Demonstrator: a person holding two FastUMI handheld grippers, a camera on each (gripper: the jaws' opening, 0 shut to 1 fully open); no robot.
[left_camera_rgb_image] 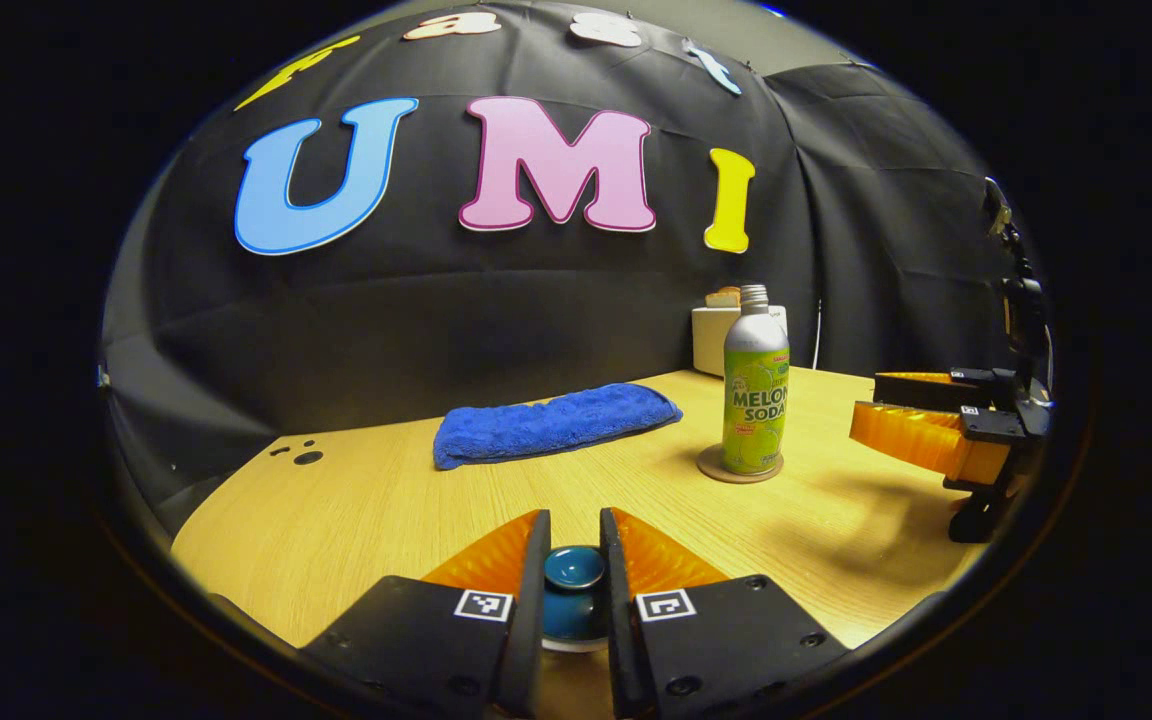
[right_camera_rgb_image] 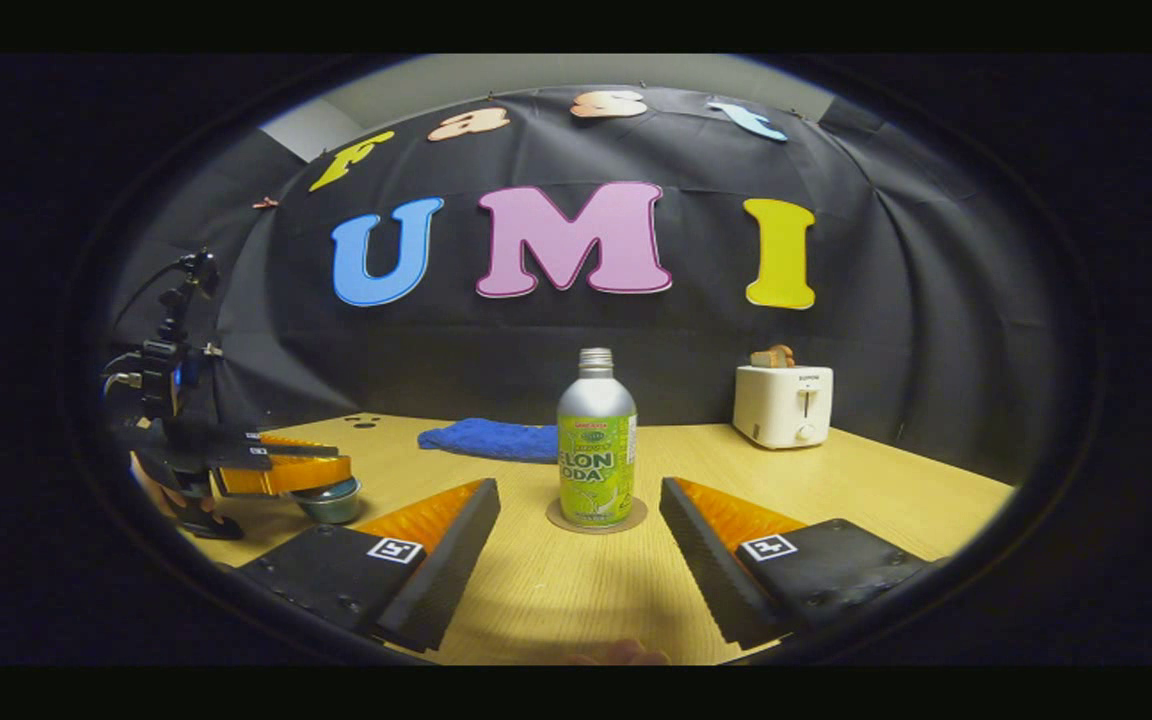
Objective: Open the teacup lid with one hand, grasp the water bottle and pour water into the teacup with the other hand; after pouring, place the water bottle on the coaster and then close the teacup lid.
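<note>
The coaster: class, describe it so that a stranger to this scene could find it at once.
Start at the wooden table in front of the black cloth wall. Near its middle stands a silver and green bottle, between the blue towel and the white toaster. The coaster is the thin, round, brownish disc under that bottle, the only flat thing lying beneath another.

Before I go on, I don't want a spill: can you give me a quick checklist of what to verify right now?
1. Left claw around the teacup lid: ok, fingers close on both sides.
2. Lid lifted off the teacup: cannot tell.
3. Water bottle upright on the coaster: ok.
4. Right claw open, lined up with the bottle: ok, not yet touching.
5. Bottle cap on or off: cannot tell.
</note>
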